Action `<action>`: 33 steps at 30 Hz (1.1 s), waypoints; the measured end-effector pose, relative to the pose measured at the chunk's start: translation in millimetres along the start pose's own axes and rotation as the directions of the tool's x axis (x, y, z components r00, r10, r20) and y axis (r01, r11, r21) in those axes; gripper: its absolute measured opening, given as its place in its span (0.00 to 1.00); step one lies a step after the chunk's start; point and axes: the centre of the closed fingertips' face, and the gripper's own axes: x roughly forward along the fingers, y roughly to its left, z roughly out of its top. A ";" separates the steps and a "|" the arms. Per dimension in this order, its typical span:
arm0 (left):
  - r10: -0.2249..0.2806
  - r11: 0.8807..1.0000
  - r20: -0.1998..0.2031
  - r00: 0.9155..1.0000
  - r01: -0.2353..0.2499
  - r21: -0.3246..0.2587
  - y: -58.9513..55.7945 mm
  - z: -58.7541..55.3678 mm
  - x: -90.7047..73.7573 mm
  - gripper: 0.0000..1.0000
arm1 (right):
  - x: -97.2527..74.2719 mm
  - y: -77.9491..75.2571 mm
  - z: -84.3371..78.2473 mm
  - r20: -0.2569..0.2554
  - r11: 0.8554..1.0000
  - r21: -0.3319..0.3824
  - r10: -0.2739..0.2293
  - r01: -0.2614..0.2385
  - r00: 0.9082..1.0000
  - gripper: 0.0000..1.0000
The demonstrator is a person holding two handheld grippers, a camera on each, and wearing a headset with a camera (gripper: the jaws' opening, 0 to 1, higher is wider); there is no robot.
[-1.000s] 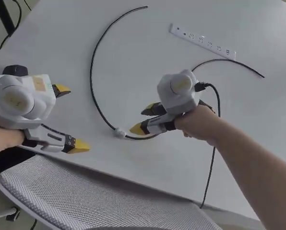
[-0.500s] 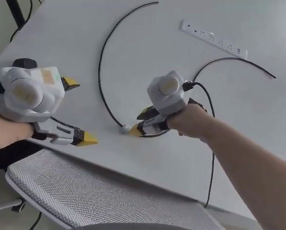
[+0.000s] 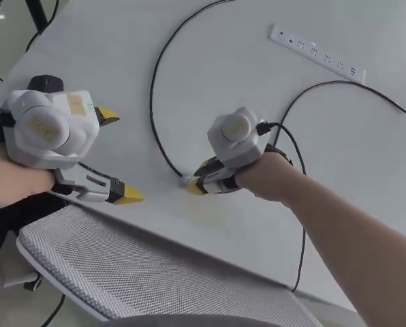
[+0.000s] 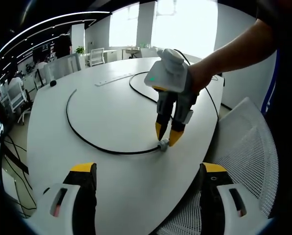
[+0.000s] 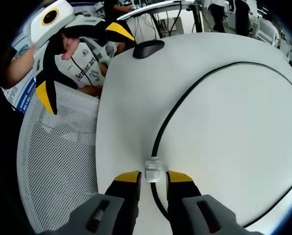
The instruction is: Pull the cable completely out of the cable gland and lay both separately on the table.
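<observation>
On the white desk (image 3: 257, 82), whose near edge meets a grey mesh chair back (image 3: 142, 272), a long black cable (image 3: 152, 95) lies in a wide arc. It runs from the far side to a spot close to the near edge. A white power strip (image 3: 317, 52) lies well apart from the arc, toward the far right.

The left tool (image 3: 118, 156) hovers over the desk's near-left edge with its yellow-tipped jaws spread wide and nothing between them. The right tool (image 3: 199, 178) is low over the desk at the cable's near end, its jaws only a little apart.

The small white cable gland (image 5: 152, 170) is on the desk with the cable threaded through it. It sits between the right tool's two tips, and a thin gap shows on each side.
</observation>
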 end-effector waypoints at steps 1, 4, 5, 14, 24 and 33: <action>-0.001 1.000 0.000 1.000 0.001 -0.002 -0.3 -0.4 0.3 0.87 | 0.6 -0.3 -0.4 -0.002 1.000 0.001 0.000 0.000 1.000 0.16; -0.005 1.000 -0.003 1.000 0.005 -0.002 -1.0 -2.0 1.3 0.87 | -0.2 2.0 0.8 0.002 1.000 0.009 0.003 -0.003 1.000 0.15; -0.006 1.000 -0.004 1.000 0.006 -0.003 -1.1 -2.5 1.8 0.87 | 0.7 1.9 0.7 0.001 1.000 0.007 0.002 -0.002 1.000 0.14; -0.009 1.000 -0.006 1.000 0.009 -0.005 -0.7 -1.8 2.4 0.85 | 2.4 2.6 -2.6 -0.003 1.000 -0.014 -0.007 0.007 1.000 0.09; -0.023 1.000 -0.023 0.999 0.023 0.000 -7.3 -3.6 6.5 0.84 | 0.5 0.4 -3.9 -0.003 0.999 -0.003 -0.033 0.033 0.999 0.07; -0.024 1.000 -0.020 1.000 0.024 0.002 -7.0 1.6 4.4 0.84 | -7.8 1.8 -1.5 0.006 0.999 0.013 -0.031 0.031 1.000 0.07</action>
